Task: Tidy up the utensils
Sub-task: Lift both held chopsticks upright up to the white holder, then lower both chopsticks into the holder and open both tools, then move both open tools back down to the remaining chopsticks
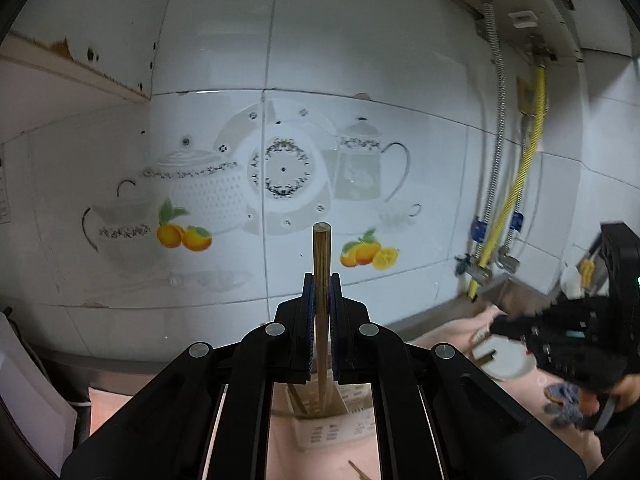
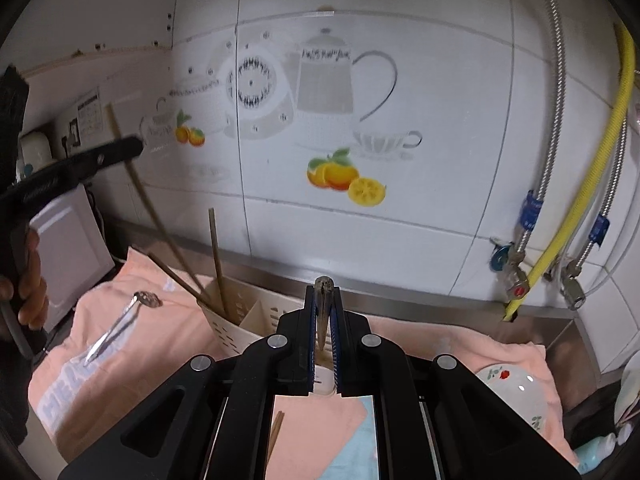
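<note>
The left tool [image 1: 322, 292] is pinching an upright chopstick [image 1: 321, 256] directly above the holder [image 1: 332, 420], while the right tool [image 2: 323, 300] is gripping a metal utensil [image 2: 324, 284].

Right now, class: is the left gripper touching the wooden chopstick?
Touching. The left wrist view shows the left gripper with both blue pads pressed against the upright wooden chopstick, no gap on either side.

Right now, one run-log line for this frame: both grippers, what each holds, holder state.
left gripper: shut on chopstick | right gripper: shut on metal utensil | utensil holder: two chopsticks inside | spoon: on cloth
</note>
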Motion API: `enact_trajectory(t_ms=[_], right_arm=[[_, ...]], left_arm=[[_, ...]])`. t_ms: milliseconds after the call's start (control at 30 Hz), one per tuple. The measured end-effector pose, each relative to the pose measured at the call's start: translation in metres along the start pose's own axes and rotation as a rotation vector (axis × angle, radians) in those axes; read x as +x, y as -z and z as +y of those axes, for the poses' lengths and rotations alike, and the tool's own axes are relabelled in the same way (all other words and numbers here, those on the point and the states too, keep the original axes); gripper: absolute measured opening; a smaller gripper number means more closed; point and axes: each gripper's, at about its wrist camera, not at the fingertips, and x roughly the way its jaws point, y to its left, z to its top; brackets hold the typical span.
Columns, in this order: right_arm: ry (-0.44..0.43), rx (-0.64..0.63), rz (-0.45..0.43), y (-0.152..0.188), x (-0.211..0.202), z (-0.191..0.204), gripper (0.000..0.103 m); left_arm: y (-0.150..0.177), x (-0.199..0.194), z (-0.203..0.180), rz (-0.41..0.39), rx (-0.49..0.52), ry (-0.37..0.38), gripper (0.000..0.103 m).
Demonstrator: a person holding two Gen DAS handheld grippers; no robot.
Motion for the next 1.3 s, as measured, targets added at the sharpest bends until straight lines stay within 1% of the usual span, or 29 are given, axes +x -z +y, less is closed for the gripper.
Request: enact_trajectory(t_ms=[133,300,433,500,600,667,700,733,833,867,900,933,1000,1033,1067,1167,1233,1300], right_arm=[[-0.008,-0.007,0.025,0.006,0.012,0.002,0.006],[-0.015,-0.007,0.043,0.012,0.022,0.004,0.006],[-0.016,0.000,0.050,0.015,0.027,0.005,0.007],[-0.015,0.005,0.054,0.017,0.030,0.004,0.007],[-0.008,0.007,0.048,0.019,0.030,0.004,0.007],[-0.002,0.010,0.041,0.020,0.028,0.004,0.011],[-0.002,0.013,0.037,0.020,0.026,0.003,0.014],[-0.001,0.017,0.031,0.020,0.024,0.003,0.018],[0.001,0.022,0.009,0.022,0.015,0.003,0.022],[-0.001,0.025,0.004,0.023,0.012,0.004,0.025],[-0.003,0.029,-0.006,0.025,0.006,0.005,0.028],[-0.003,0.030,-0.012,0.027,0.003,0.006,0.032],[0.001,0.022,-0.021,0.033,-0.004,0.011,0.036],[-0.001,0.018,-0.026,0.037,-0.008,0.013,0.038],[-0.003,0.017,-0.029,0.041,-0.011,0.016,0.042],[-0.006,0.009,-0.031,0.055,-0.020,0.024,0.045],[-0.010,0.002,-0.027,0.067,-0.025,0.030,0.048],[-0.009,-0.003,-0.020,0.081,-0.029,0.036,0.049]], left_arm=[[0.012,0.017,0.001,0.038,0.010,0.003,0.005],[0.029,0.037,0.008,0.107,-0.019,0.021,0.006],[0.041,0.046,0.010,0.156,-0.022,0.027,0.006],[0.047,0.050,0.012,0.174,-0.023,0.016,0.006],[0.053,0.054,0.015,0.196,-0.033,0.014,0.008],[0.054,0.055,0.017,0.206,-0.042,0.018,0.010],[0.055,0.054,0.018,0.207,-0.047,0.018,0.016],[0.055,0.053,0.019,0.205,-0.047,0.016,0.024],[0.056,0.045,0.019,0.194,-0.045,0.014,0.035],[0.056,0.042,0.019,0.194,-0.045,0.013,0.038],[0.057,0.038,0.019,0.192,-0.047,0.010,0.044],[0.058,0.033,0.019,0.191,-0.048,0.012,0.049],[0.062,0.024,0.017,0.188,-0.041,0.010,0.053],[0.065,0.019,0.016,0.189,-0.037,0.005,0.059],[0.068,0.014,0.015,0.189,-0.037,0.003,0.062],[0.082,0.001,0.013,0.199,-0.040,0.011,0.069],[0.092,-0.007,0.012,0.209,-0.043,0.011,0.077],[0.105,-0.014,0.011,0.226,-0.049,0.016,0.079]])
